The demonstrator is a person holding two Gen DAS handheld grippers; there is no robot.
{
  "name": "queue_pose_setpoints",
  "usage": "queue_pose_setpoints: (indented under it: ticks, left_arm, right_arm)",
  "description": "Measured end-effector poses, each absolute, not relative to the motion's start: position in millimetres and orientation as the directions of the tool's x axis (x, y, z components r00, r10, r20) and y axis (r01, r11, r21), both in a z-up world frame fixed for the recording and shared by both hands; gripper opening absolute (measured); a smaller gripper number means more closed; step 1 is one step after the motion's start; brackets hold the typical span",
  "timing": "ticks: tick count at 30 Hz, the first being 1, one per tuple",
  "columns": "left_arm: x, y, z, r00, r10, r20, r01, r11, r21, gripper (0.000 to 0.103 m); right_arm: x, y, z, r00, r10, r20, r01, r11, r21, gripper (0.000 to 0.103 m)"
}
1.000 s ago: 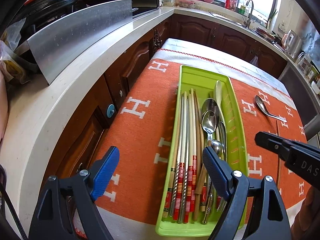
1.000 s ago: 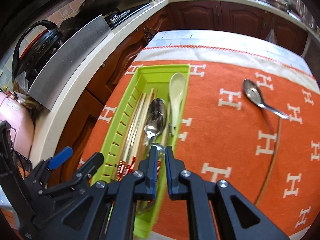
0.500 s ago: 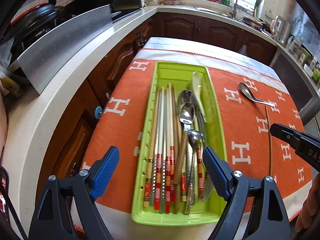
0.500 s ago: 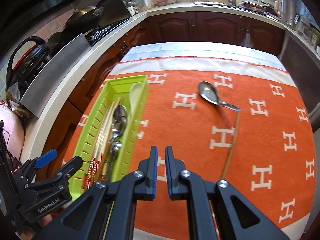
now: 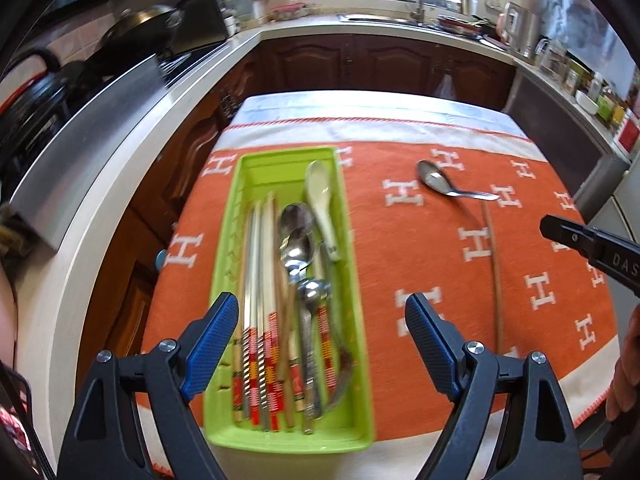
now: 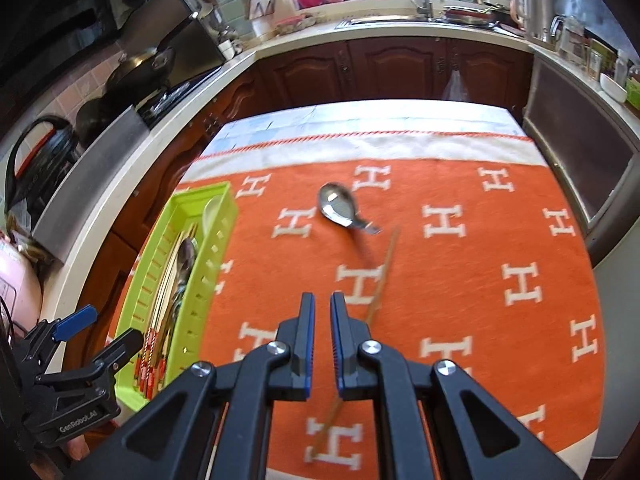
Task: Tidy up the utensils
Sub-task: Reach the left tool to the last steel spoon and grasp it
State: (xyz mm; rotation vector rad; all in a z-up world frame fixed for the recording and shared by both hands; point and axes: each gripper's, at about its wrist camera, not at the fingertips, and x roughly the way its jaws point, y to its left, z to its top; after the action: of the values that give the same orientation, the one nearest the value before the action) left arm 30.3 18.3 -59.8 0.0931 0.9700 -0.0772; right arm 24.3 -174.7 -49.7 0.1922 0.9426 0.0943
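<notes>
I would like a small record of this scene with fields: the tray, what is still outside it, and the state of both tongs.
tray: green tray on the orange cloth, left part of the table
in tray: chopsticks, metal spoons, one white spoon
outside tray: metal spoon and one brown chopstick, both lying on the cloth
left tongs: open, empty, above the tray
right tongs: shut, empty, above the cloth near the loose chopstick

both wrist views look steeply down, share orange cloth [image 5: 400,240], slightly blurred.
</notes>
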Motion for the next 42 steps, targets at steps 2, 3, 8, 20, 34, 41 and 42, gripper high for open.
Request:
queue_pose_setpoints:
  ticks: [2,3,8,20,34,41,42]
  left_arm:
    - [33,9,-54,0.565,-0.047,-0.824,0.131,0.991,0.033,0.084]
    - [36,3,-51,0.564,-0.061,-0.823,0.145,0.989,0.025,0.084]
    - [50,-26,-41,0.559,-0.107,-0.822,0.211,0.977,0.017,0.085]
    - [165,-77,-79,0.501,-0.09,-0.861,0.173,0.985,-0.002,0.092]
    - [244,-110,-166,0.403,-0.122,-0.907,0.114,0.99,-0.082,0.082]
    - [223,-136,-170,0.48,-0.11,-0.87,0.208,0.978,-0.009,0.046]
    - [220,-141,-169,0.492,-0.134,-0.86,0.234,0.972,-0.017,0.034]
  right_arm:
    - [28,-189,-44,0.593,0.167,-0.788,0.01,0.977,0.215,0.008]
    - [30,-196,-42,0.597,0.17,-0.784,0.01,0.976,0.219,0.008]
    - [46,-217,-32,0.603,0.193,-0.774,-0.014,0.973,0.232,0.008]
    - [96,-236,-47,0.564,0.266,-0.782,-0.081,0.96,0.268,0.008]
    - [103,-276,-103,0.5,0.306,-0.81,0.007,0.934,0.357,0.008]
    - [97,-281,-119,0.485,0.311,-0.817,0.026,0.929,0.369,0.008]
    - [96,-281,-122,0.481,0.311,-0.82,0.029,0.929,0.369,0.008]
